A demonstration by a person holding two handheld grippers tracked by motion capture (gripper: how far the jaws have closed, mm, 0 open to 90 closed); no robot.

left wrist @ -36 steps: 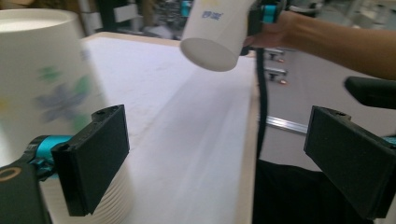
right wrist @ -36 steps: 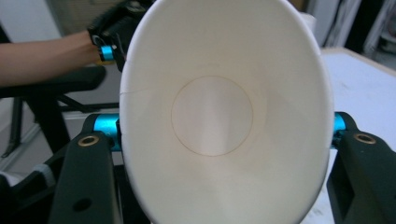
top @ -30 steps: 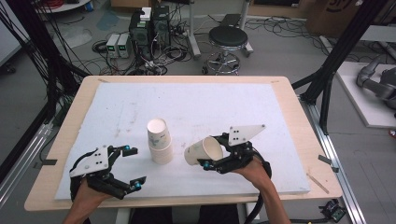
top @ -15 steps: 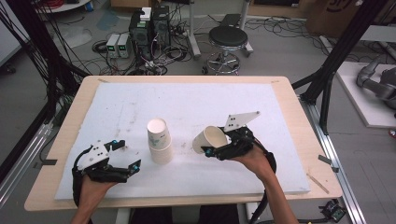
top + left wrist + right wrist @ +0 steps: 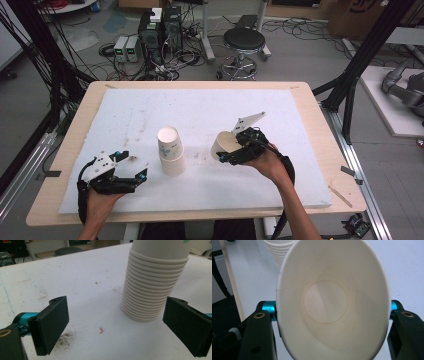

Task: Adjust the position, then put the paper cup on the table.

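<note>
A tall stack of white paper cups [image 5: 171, 151] stands upside down on the white mat, and looms at upper right in the left gripper view [image 5: 155, 282]. My right gripper [image 5: 239, 148] is shut on a single white paper cup [image 5: 224, 144], held tilted above the mat to the right of the stack; its open mouth faces the right gripper camera [image 5: 332, 300]. My left gripper [image 5: 131, 169] stands open low over the mat, left of the stack, with nothing between its jaws [image 5: 117, 325].
The white mat [image 5: 200, 115] covers most of the wooden table [image 5: 320, 125]. Small dirt marks and a red speck [image 5: 101, 330] lie on the mat near the left gripper. Behind the table stand a stool [image 5: 245, 42] and electronics boxes [image 5: 160, 30].
My right gripper has lifted the single cup and carried it up and to the right, away from the stack. My left gripper has shifted slightly toward the stack.
</note>
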